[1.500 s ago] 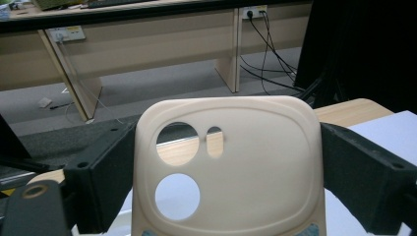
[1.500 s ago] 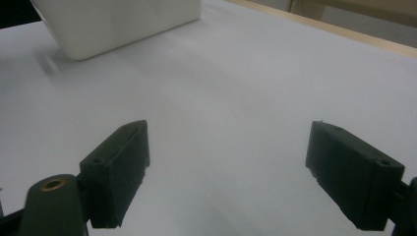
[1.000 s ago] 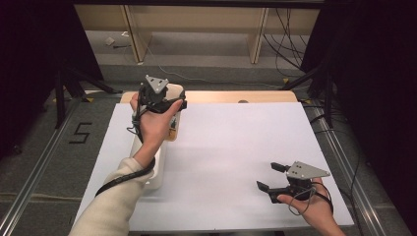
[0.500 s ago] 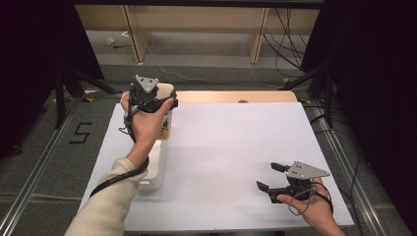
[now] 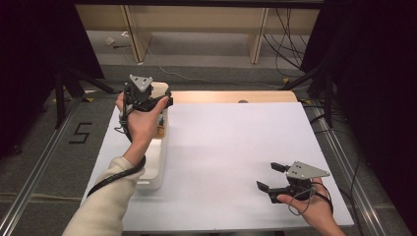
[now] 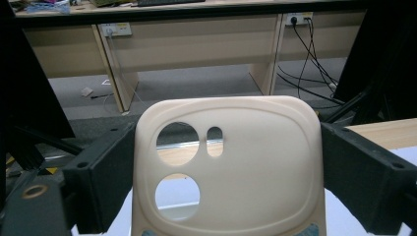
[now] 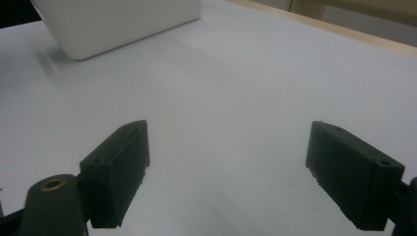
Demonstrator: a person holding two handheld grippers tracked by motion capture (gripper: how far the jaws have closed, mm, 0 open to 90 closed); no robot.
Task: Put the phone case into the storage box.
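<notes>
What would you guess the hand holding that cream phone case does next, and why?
Probably carry it right and lower it onto the white sheet. The left gripper is shut on the phone case, holding it raised above the far end of the white bin. The right gripper rests open on the sheet with nothing between its jaws.

Cream case (image 6: 231,167) — smooth matt plastic, perhaps silicone; table (image 5: 236,147) — matt white

"5" on floor (image 5: 80,132) (black tape)
</notes>
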